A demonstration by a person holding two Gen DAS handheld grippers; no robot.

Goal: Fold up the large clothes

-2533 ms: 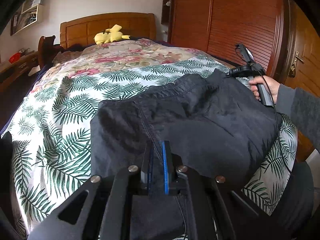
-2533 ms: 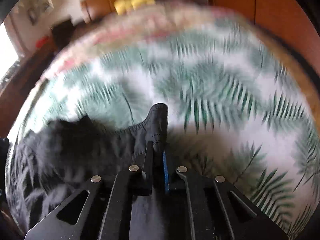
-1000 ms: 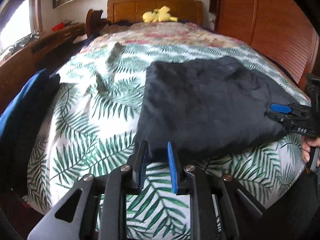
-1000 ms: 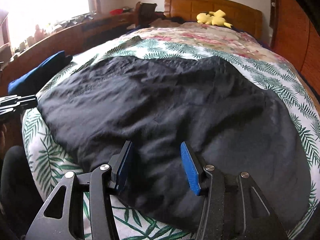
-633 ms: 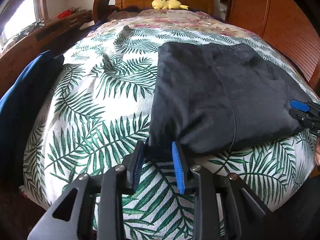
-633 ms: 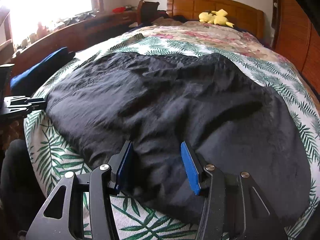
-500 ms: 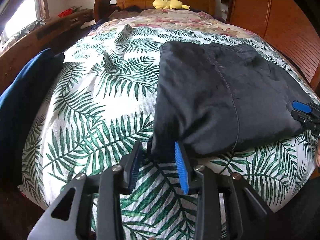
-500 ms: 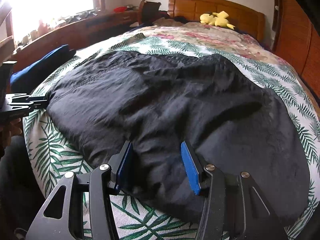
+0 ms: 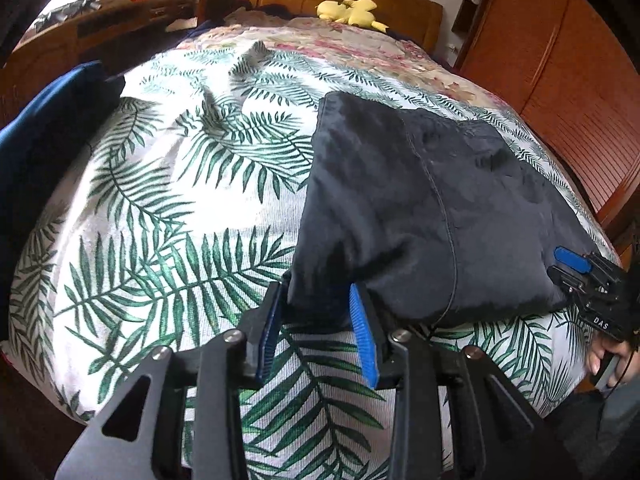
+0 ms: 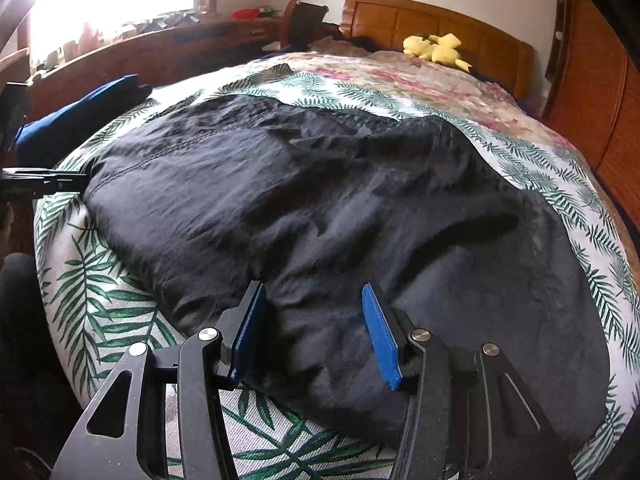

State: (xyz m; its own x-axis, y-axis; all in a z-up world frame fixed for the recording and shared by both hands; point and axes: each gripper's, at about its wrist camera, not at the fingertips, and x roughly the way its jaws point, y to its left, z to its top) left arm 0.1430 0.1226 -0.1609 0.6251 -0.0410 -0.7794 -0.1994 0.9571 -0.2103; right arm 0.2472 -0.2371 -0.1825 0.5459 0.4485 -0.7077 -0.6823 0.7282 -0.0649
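A black garment (image 9: 420,216) lies folded on a bed (image 9: 168,208) covered by a white spread printed with green palm fronds, near the foot edge of the bed and toward its right side. The left gripper (image 9: 316,328) points down at the garment's near left corner; its blue-padded jaws are apart, with that corner of cloth lying loose between them and no pad pressing on it. The right gripper (image 10: 316,328) sits at the garment's near edge further right, jaws also apart, straddling a soft ridge of fabric without pinching it. Judging from this, both corners have been let go so the fold rests flat on the bed, squared to the foot edge for the next fold. A dark blue cloth (image 9: 44,128) lies at the bed's left edge, apart from the garment. A yellow plush toy (image 10: 434,50) rests against the wooden headboard (image 10: 432,20) at the far end. No containers are in view.
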